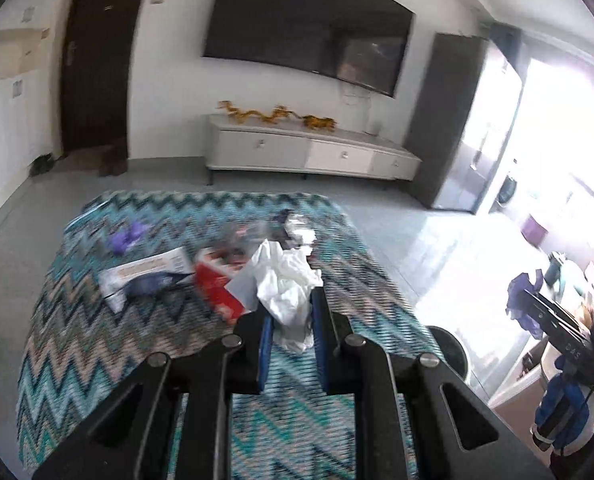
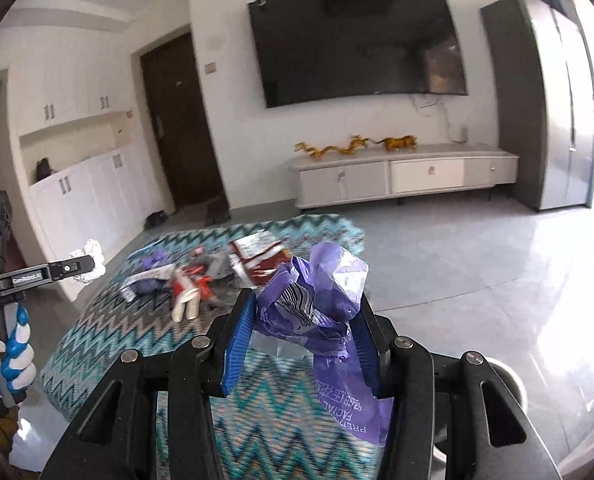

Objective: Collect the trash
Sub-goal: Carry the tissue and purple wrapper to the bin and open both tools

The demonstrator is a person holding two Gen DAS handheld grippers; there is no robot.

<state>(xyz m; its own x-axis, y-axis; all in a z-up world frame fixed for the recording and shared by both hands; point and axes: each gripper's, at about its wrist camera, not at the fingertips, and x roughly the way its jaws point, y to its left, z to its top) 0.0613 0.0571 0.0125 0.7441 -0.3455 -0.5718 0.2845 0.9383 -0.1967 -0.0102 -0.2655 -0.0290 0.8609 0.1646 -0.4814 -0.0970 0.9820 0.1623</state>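
walls white | TV [image 2: 357, 48] wall-mounted | low cabinet [image 2: 405, 178] below | floor [image 2: 457, 264] grey tile

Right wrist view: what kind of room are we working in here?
Most likely a home living room: a big wall-mounted TV over a low white media cabinet, a dark entry door, and a table under a zigzag-patterned cloth strewn with wrappers.

Both handheld grippers tilt forward and downward, the left gripper [image 1: 293, 312] with its blue-padded jaws nearly together and pinching something white, the right gripper [image 2: 305, 316] with jaws partly apart and clamped on something purple, a blue-and-white gloved hand [image 2: 11, 350] gripping the left handle.
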